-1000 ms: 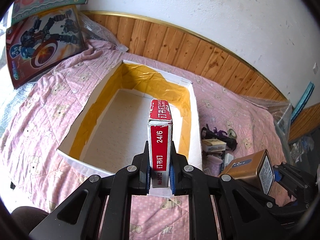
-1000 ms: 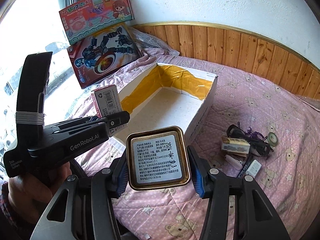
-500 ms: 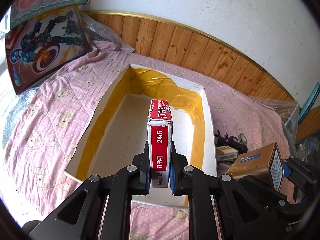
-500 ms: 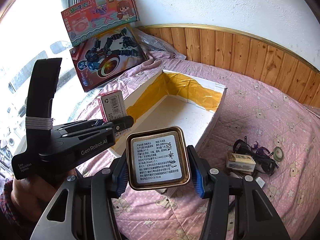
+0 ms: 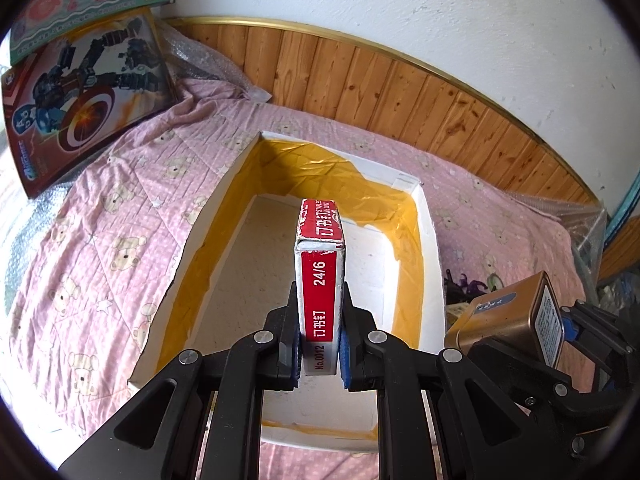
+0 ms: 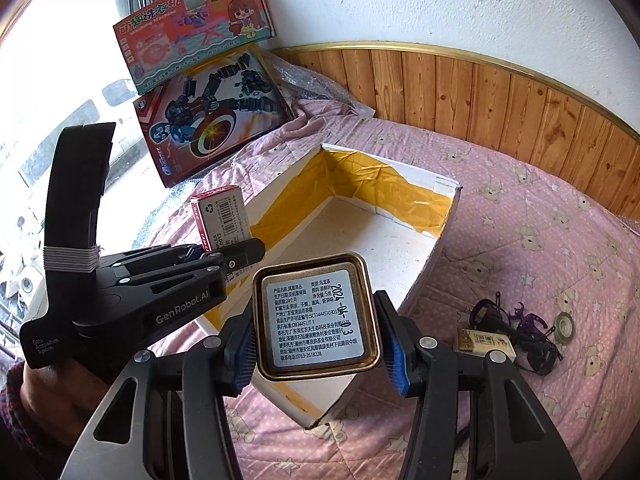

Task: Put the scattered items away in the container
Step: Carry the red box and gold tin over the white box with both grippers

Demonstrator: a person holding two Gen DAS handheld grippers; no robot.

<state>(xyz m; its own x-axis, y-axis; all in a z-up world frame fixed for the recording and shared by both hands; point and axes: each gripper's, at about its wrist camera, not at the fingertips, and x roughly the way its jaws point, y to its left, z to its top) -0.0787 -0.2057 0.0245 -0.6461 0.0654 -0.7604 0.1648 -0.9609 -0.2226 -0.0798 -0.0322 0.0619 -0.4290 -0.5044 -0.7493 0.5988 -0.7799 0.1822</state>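
Staple box (image 5: 320, 280): upright, red and white, held above the near end of the tray.
Left gripper (image 5: 320, 354): fingers clamped on the staple box's lower sides.
Tin (image 6: 316, 322): gold, label facing the camera, over the tray's near right corner.
Right gripper (image 6: 320, 354): pads pressed on the tin's sides.
Tray (image 6: 448, 216): white, yellow-taped inside, on the pink quilt (image 6: 540, 240).
Clutter (image 6: 516, 332): small box, dark cords, maybe tape, right of the tray.
Toy boxes (image 6: 212, 120): far left.
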